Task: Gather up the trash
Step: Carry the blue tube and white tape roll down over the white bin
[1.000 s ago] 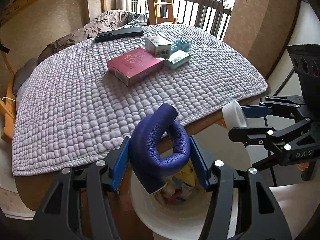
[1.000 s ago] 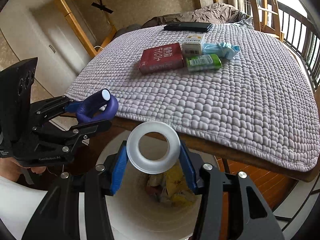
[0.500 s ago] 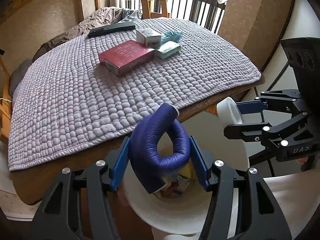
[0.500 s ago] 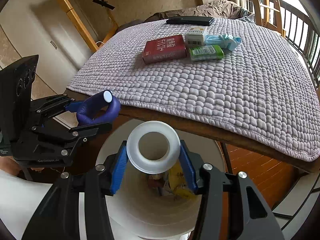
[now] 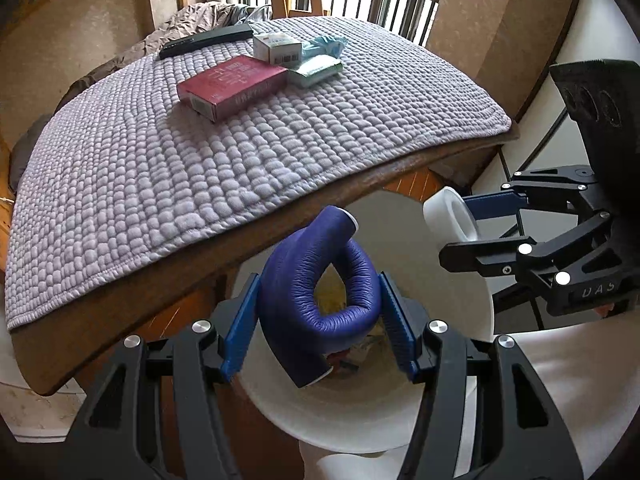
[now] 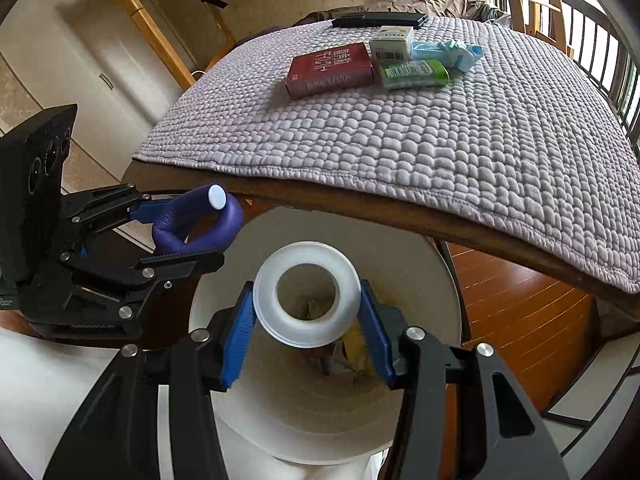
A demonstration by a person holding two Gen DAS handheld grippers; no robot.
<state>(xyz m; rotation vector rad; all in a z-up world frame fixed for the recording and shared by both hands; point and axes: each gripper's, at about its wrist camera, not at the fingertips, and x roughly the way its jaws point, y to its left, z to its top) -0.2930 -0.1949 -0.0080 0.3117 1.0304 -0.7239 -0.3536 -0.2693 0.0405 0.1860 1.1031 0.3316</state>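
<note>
Left wrist view. Left gripper [image 5: 318, 322]: jaws clenched on a bent blue foam tube [image 5: 316, 292], held directly over the mouth of the white bin [image 5: 478, 292], apparently so a release would drop it in. Right gripper [image 5: 472, 224] alongside, grasping a white ring [image 5: 448, 216] above the bin's rim. Bin contents largely hidden behind the tube; only yellow and red scraps showed.

Right wrist view. White ring [image 6: 307, 294] gripped by its edges, centred over the bin [image 6: 432, 272], seemingly for the same reason. On the quilted counter [image 6: 400, 136] lay a red box [image 6: 330, 70], a small carton [image 6: 390, 46], a green packet [image 6: 414, 74] and a blue wrapper [image 6: 448, 52]; their labels were illegible. The bin's base was cut off.
</note>
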